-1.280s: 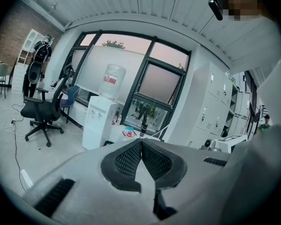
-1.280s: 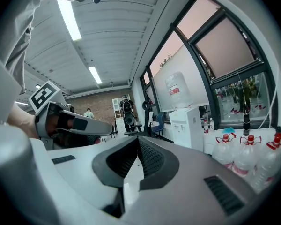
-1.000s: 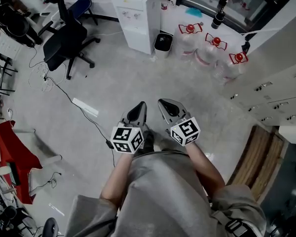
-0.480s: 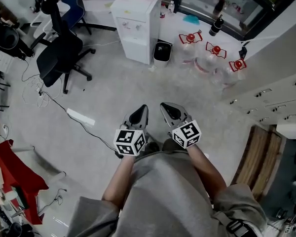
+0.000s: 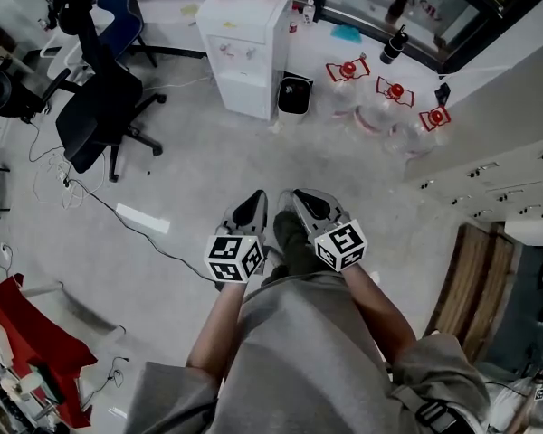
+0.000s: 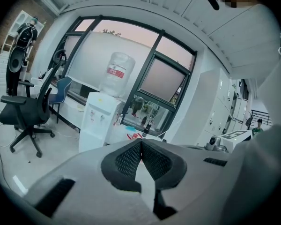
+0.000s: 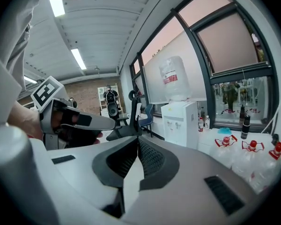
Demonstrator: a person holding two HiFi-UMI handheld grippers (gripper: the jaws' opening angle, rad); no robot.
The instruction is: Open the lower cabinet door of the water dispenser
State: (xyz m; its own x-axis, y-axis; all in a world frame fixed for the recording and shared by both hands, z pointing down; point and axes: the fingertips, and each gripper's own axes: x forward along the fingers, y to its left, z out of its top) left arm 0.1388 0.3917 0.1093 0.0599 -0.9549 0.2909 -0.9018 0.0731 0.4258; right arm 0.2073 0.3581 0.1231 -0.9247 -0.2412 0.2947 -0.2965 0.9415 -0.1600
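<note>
The white water dispenser (image 5: 244,52) stands far ahead by the window with a big bottle on top; its lower cabinet door (image 5: 239,94) is closed. It also shows in the left gripper view as the dispenser (image 6: 99,121) and in the right gripper view as the dispenser (image 7: 180,123). My left gripper (image 5: 253,204) and right gripper (image 5: 300,197) are held side by side in front of my body, well short of the dispenser. Both are shut with nothing between the pads, seen on the left gripper (image 6: 141,142) and the right gripper (image 7: 138,138).
A black office chair (image 5: 100,98) stands left of the dispenser, a black bin (image 5: 295,95) right beside it. Several red-capped water jugs (image 5: 380,107) lie to the right. A cable (image 5: 154,242) crosses the floor on the left. White lockers (image 5: 507,179) line the right.
The dispenser, chair and jugs have shifted in the head view as I walked across the floor towards them. Both grippers stayed shut, side by side in front of me.
</note>
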